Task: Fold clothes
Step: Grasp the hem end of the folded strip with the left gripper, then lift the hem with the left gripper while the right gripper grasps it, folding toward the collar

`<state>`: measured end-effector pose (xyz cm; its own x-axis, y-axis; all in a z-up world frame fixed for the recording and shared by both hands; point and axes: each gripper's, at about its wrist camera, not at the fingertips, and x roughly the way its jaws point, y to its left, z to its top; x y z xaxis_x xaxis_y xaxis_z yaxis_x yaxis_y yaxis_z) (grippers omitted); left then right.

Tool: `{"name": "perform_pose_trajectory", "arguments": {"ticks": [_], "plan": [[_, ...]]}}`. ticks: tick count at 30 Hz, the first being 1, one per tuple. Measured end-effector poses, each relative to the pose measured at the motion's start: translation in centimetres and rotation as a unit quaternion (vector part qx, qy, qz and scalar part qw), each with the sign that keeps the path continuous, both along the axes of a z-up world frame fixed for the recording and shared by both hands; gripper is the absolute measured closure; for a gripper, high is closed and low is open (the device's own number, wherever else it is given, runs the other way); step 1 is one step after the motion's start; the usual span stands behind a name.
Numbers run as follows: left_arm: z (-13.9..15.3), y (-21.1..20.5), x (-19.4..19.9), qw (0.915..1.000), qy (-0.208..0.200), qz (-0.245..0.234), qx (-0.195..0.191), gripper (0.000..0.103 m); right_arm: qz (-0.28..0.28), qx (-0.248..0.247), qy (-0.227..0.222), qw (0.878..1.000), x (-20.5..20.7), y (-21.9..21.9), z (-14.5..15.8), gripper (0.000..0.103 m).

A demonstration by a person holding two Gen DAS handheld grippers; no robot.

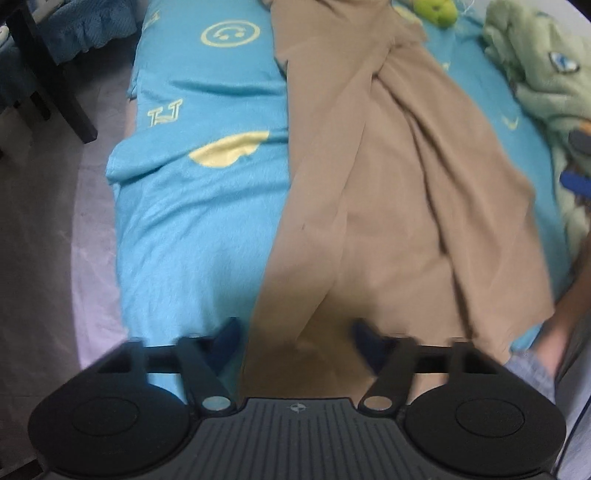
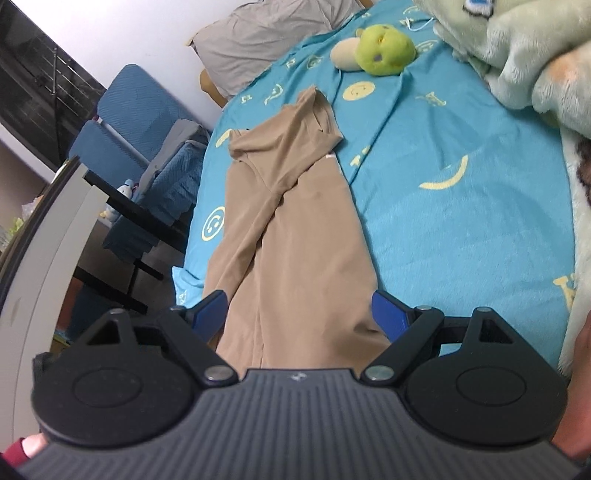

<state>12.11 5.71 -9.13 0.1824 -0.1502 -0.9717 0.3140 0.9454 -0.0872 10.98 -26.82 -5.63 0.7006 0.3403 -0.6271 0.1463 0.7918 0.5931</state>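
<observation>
A tan garment (image 1: 388,206) lies lengthwise on the blue bed sheet (image 1: 199,221), its long sides folded inward. Its near end runs between the wide-apart fingers of my left gripper (image 1: 295,336), which is open above the cloth. In the right wrist view the same tan garment (image 2: 295,229) stretches away toward the pillow end, and its near end lies between the blue fingers of my right gripper (image 2: 299,314), also open. Neither gripper pinches the cloth.
A green plush toy (image 2: 386,50) and a pale green plush blanket (image 2: 517,55) lie on the bed (image 2: 461,221) at the far end and right side. A grey pillow (image 2: 269,33) is at the head. A blue chair (image 2: 136,122) and a dark table stand left of the bed.
</observation>
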Motion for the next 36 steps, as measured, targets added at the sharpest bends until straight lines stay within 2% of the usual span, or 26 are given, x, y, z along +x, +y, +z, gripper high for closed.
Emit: {"name": "perform_pose_trajectory", "arguments": {"ticks": [1, 2, 4, 8, 12, 14, 18, 23, 25, 26, 28, 29, 30, 32, 34, 36], "plan": [[-0.1, -0.1, -0.2, 0.9999, 0.002, 0.001, 0.012, 0.064, -0.001, 0.001, 0.001, 1.000, 0.0, 0.0, -0.1, 0.016], [0.1, -0.4, -0.5, 0.9996, -0.006, -0.002, 0.027, 0.068, 0.000, 0.002, 0.002, 1.000, 0.1, 0.0, -0.1, 0.016], [1.2, -1.2, -1.5, 0.9977, -0.040, -0.024, 0.048, 0.092, 0.002, -0.006, 0.003, 1.000, 0.2, 0.3, -0.3, 0.017], [4.3, -3.4, -4.1, 0.9902, -0.102, -0.064, 0.071, 0.096, -0.002, -0.030, 0.018, 0.999, 0.6, 0.8, -0.9, 0.017], [7.5, -6.8, -7.5, 0.9819, -0.151, -0.101, 0.053, 0.097, -0.010, -0.028, 0.023, 0.999, 0.8, 0.6, -1.3, 0.017], [8.5, -8.8, -9.0, 0.9779, -0.170, -0.118, 0.027, 0.098, -0.011, -0.024, 0.030, 0.999, 0.8, 0.4, -1.5, 0.017], [7.0, -12.1, -10.4, 0.9771, -0.158, -0.136, -0.042, 0.097, -0.015, -0.014, 0.043, 0.999, 0.8, 0.2, -1.9, 0.017], [3.7, -13.3, -10.9, 0.9775, -0.124, -0.144, -0.092, 0.092, -0.019, -0.003, 0.059, 0.998, 0.8, -0.1, -2.5, 0.017], [3.8, -12.1, -10.7, 0.9781, -0.121, -0.125, -0.114, 0.081, -0.020, 0.002, 0.066, 0.998, 0.8, -0.3, -2.7, 0.017], [4.1, -11.1, -10.5, 0.9776, -0.123, -0.103, -0.136, 0.074, -0.021, 0.004, 0.069, 0.997, 0.8, -0.3, -2.9, 0.017], [4.6, -8.5, -9.8, 0.9738, -0.128, -0.053, -0.180, 0.041, -0.023, 0.012, 0.077, 0.997, 0.8, -0.5, -3.1, 0.017], [4.5, -7.2, -9.3, 0.9710, -0.133, -0.019, -0.198, 0.036, -0.024, 0.014, 0.083, 0.996, 0.9, -0.5, -3.3, 0.017], [4.0, -6.1, -8.7, 0.9708, -0.132, 0.015, -0.200, 0.028, -0.025, 0.014, 0.089, 0.996, 0.9, -0.4, -3.4, 0.017], [3.0, -4.1, -7.4, 0.9673, -0.129, 0.082, -0.202, 0.025, -0.025, 0.006, 0.105, 0.994, 1.1, -0.2, -3.7, 0.017], [1.3, -2.6, -5.9, 0.9641, -0.083, 0.144, -0.207, 0.025, -0.021, -0.002, 0.122, 0.992, 1.4, 0.1, -4.1, 0.017], [0.2, -1.8, -4.7, 0.9574, -0.049, 0.176, -0.223, 0.025, -0.015, -0.007, 0.136, 0.991, 1.5, 0.3, -4.6, 0.017]]}}
